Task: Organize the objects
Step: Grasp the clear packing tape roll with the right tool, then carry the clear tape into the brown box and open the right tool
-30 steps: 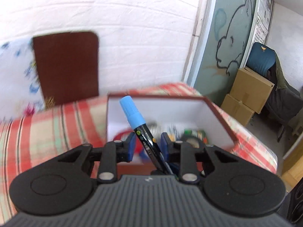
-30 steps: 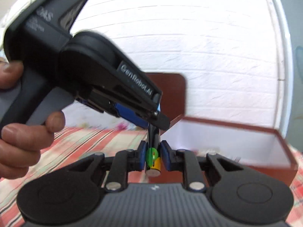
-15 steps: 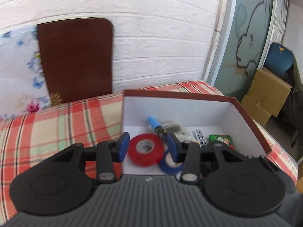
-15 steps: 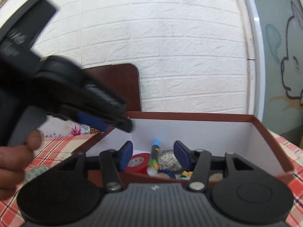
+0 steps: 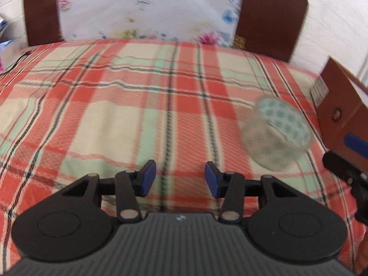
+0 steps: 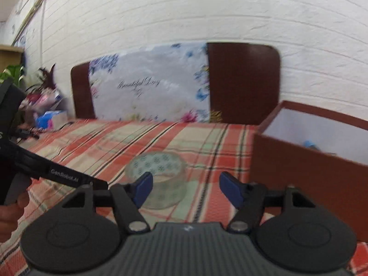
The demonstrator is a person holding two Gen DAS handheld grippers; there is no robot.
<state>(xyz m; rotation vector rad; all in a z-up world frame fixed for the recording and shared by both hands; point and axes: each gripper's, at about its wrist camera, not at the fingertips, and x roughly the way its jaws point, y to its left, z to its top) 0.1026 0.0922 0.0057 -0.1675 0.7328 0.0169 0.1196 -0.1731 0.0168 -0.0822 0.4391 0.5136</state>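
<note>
A clear tape roll (image 5: 277, 135) printed with green marks lies on the plaid bedspread (image 5: 138, 119). My left gripper (image 5: 180, 179) hovers open over bare bedspread, with the roll ahead to its right. The right gripper (image 6: 186, 189) has its jaws opening; the tape roll (image 6: 158, 174) sits just ahead of its left finger (image 6: 143, 187), untouched. The brown box (image 6: 299, 165) with white walls stands to the right, a blue marker cap (image 6: 309, 143) showing inside. In the left wrist view the box (image 5: 333, 105) is at the right edge.
A brown headboard (image 6: 243, 80) with a floral pillow (image 6: 149, 87) stands against the white brick wall. Plants and clutter (image 6: 43, 105) sit at the far left of the bed. A hand (image 6: 9, 216) holds the left gripper's handle.
Both grippers let go of the blue-capped marker, which now lies in the box. Both opened and swung left from the box toward the tape roll on the bedspread.
</note>
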